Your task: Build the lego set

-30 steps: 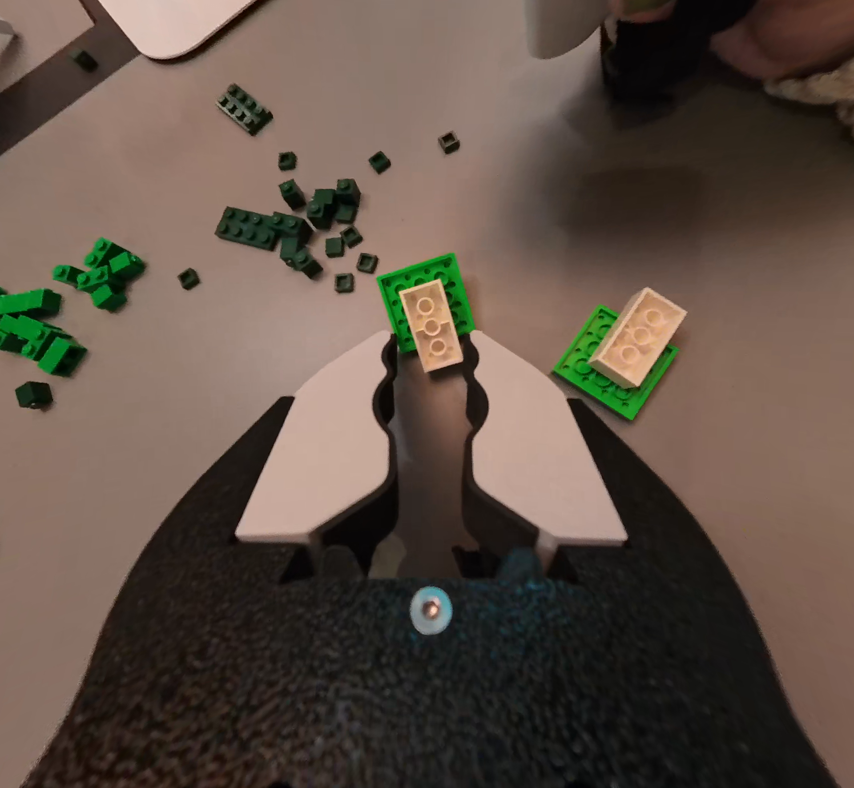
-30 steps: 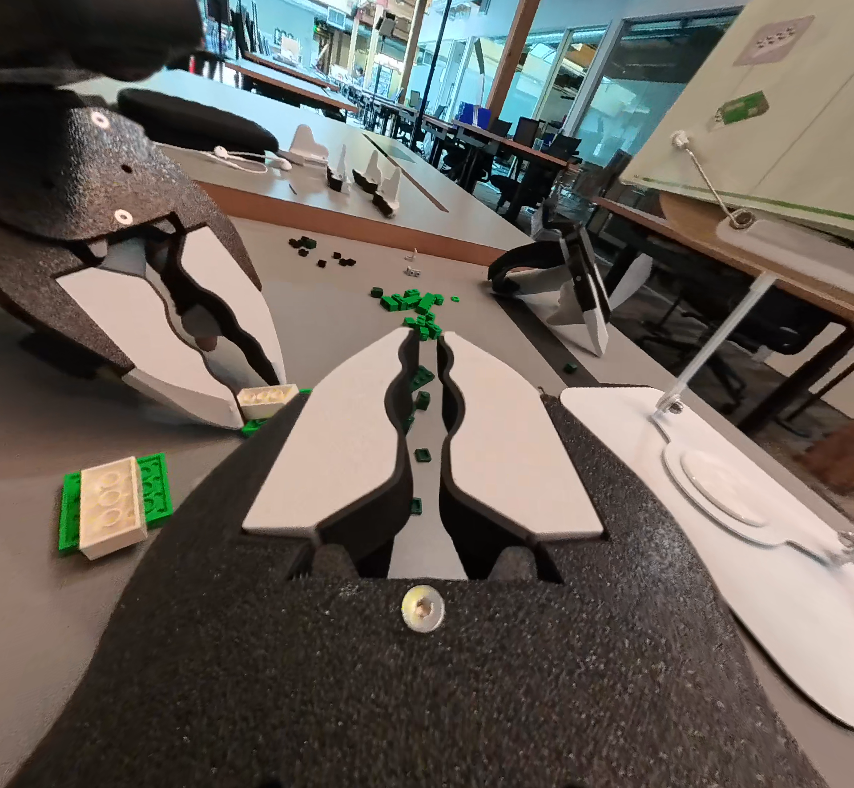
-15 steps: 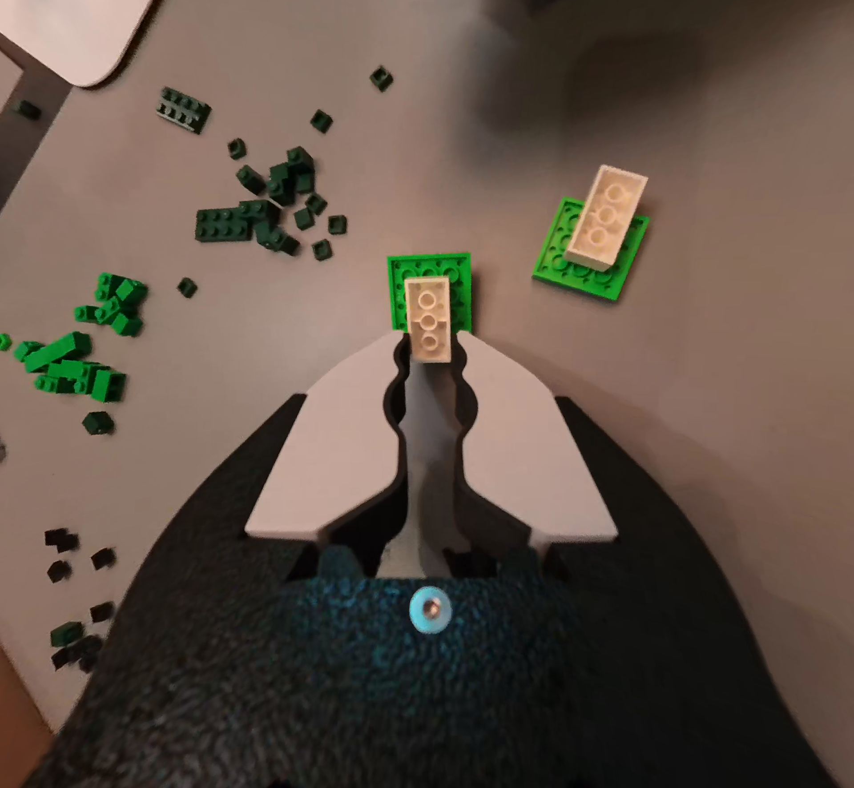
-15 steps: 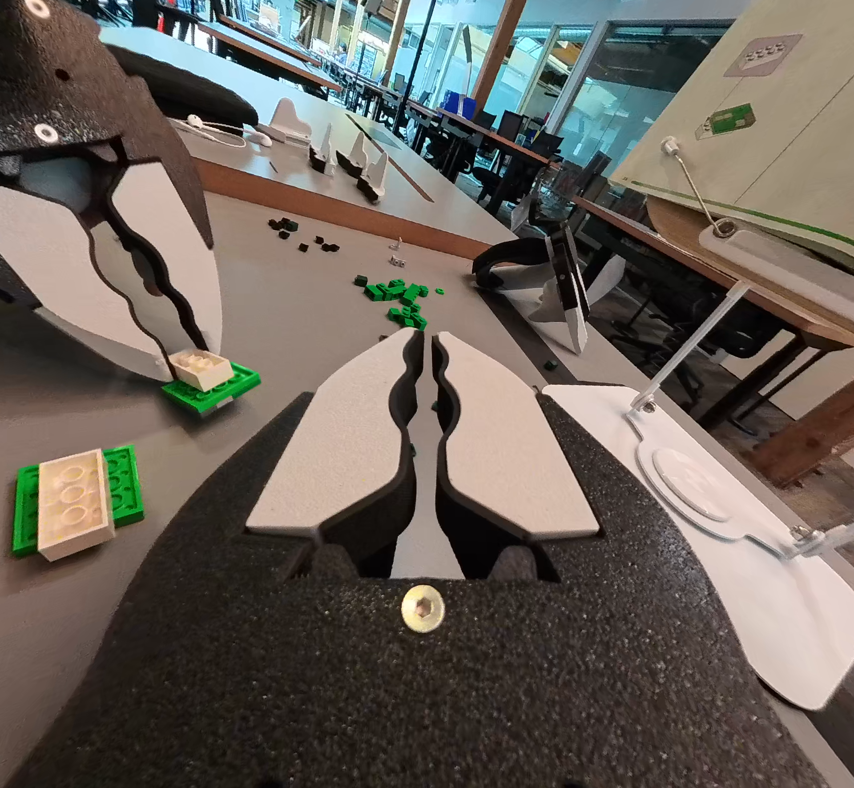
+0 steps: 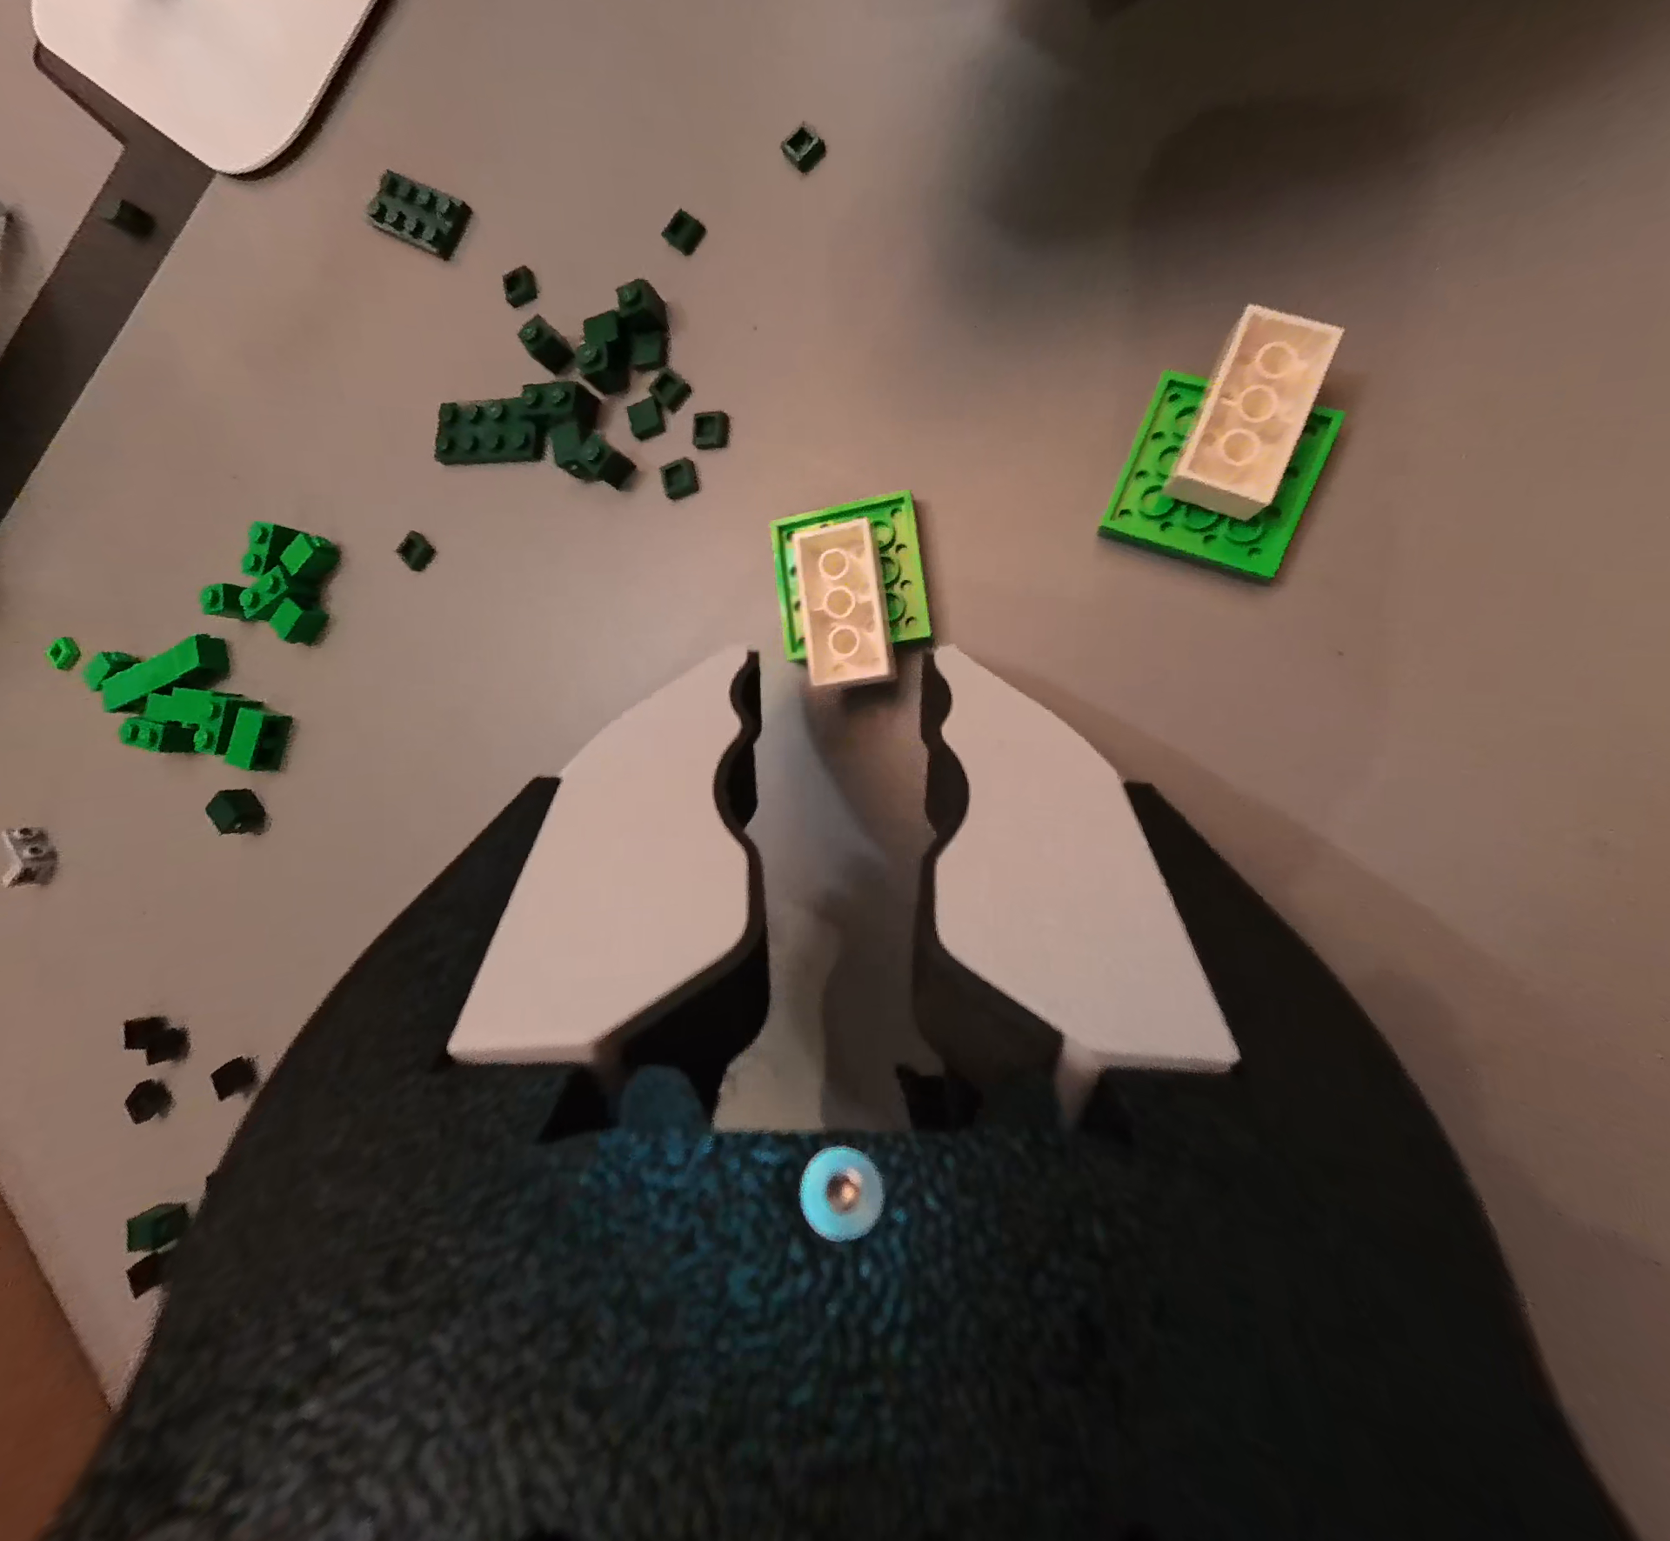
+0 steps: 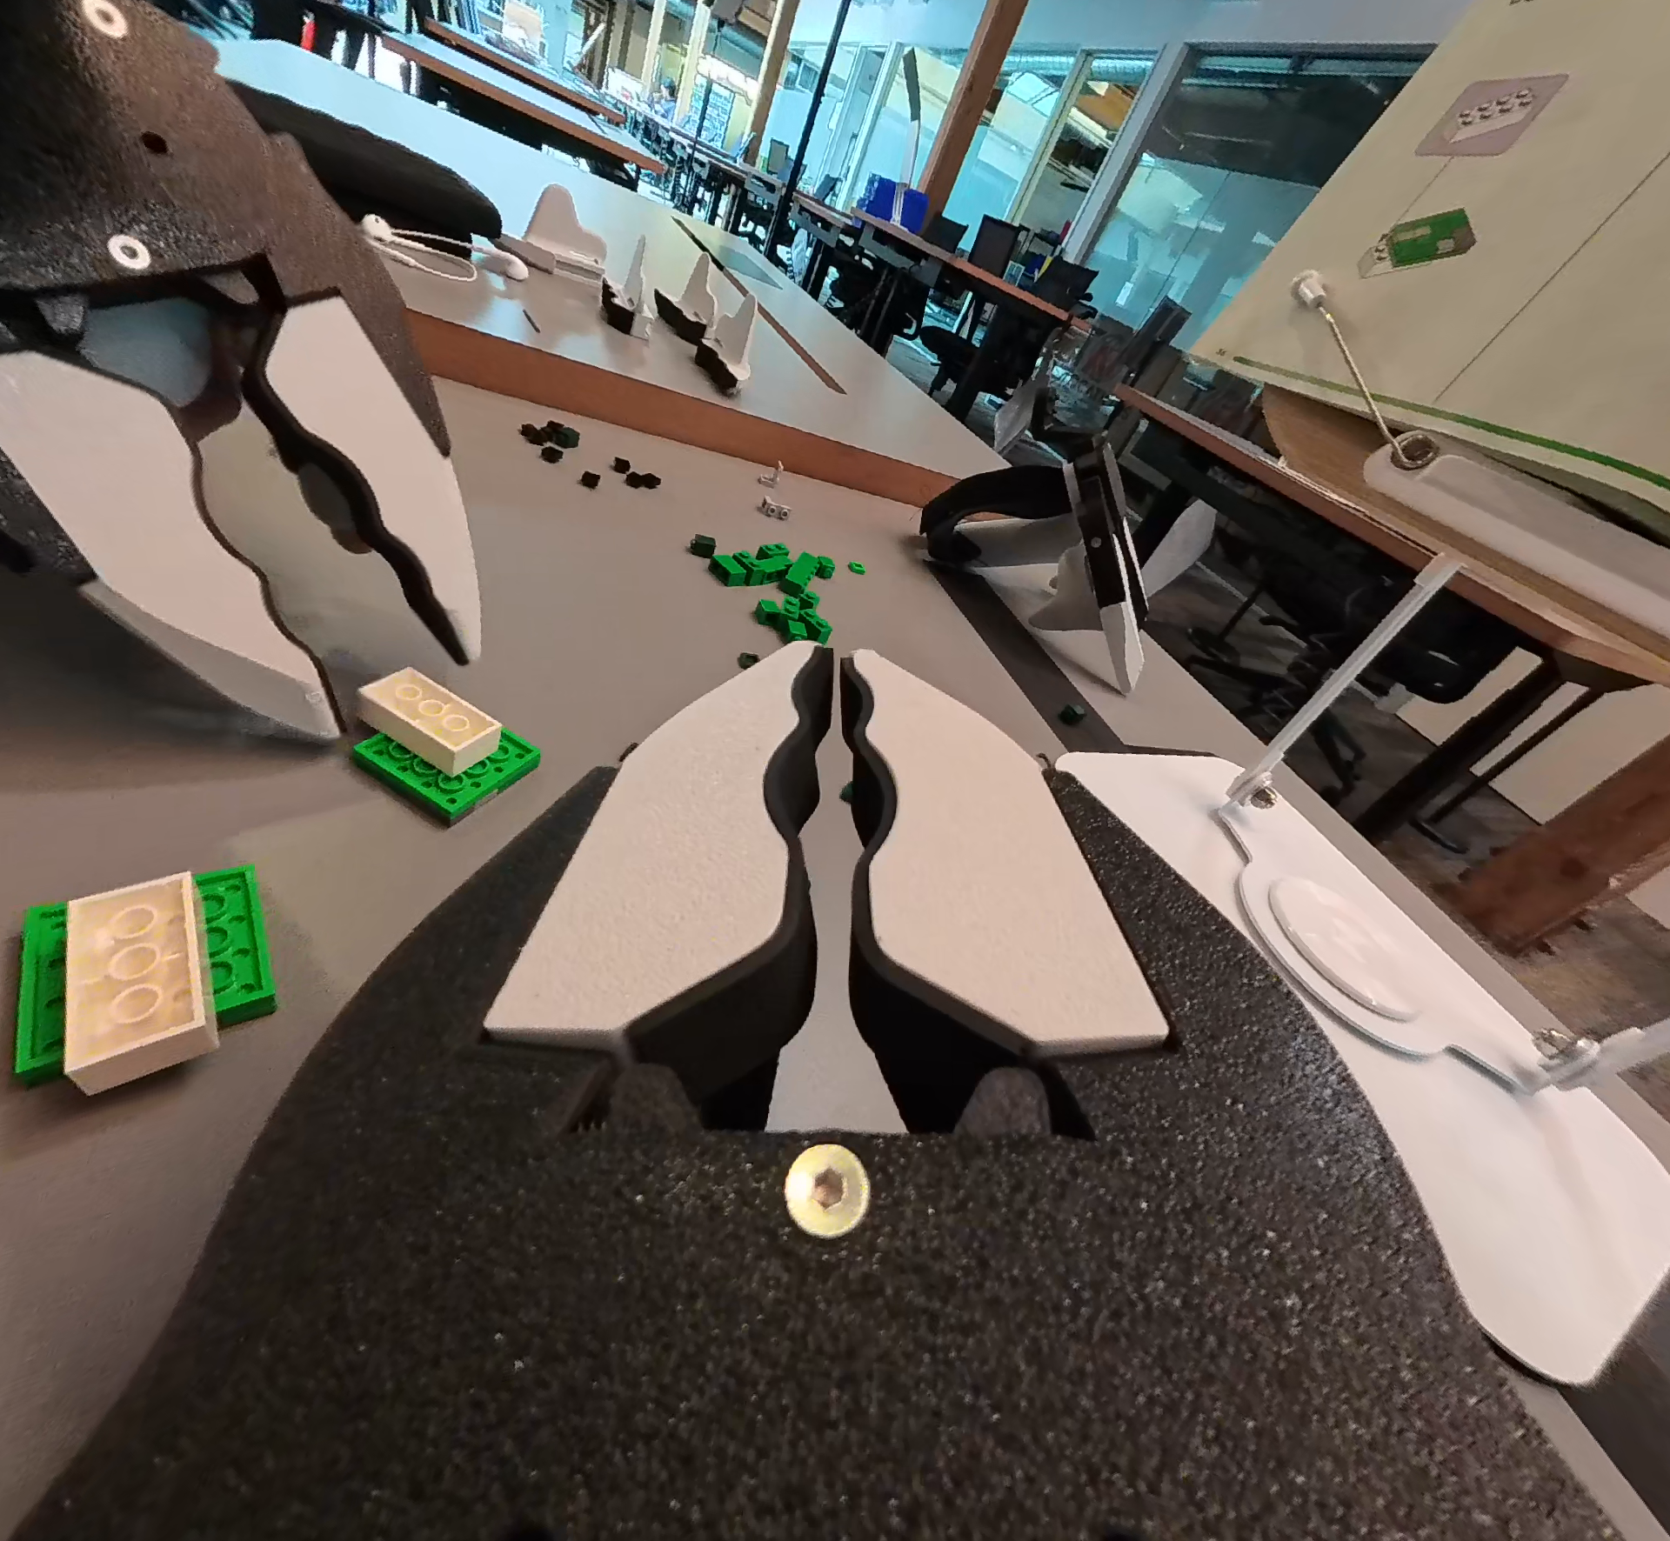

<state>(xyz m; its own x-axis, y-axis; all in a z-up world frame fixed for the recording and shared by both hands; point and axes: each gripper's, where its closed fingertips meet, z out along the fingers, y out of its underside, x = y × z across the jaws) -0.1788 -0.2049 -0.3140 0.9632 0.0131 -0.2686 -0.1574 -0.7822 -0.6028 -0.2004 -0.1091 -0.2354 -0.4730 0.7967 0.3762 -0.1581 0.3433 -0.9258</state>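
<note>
A white 2x4 brick lies on a small bright green plate, overhanging its near edge. My left gripper is open, its fingertips on either side of the brick's near end, not gripping it. A second white brick sits askew on another green plate to the right. In the right wrist view, my right gripper is shut and empty, low over the table. The left gripper hangs over the first brick and plate. The second brick and plate lie at the near left.
Dark green pieces, bright green pieces and small black pieces lie to the left. A white stand base holds an instruction booklet at right. A spare gripper rests at the table's far edge. The tips of one gripper are about 12 centimeters away from the tips of the other.
My left gripper has opened and let go of the white brick, which now rests on the green plate. My right gripper's fingers have closed together.
</note>
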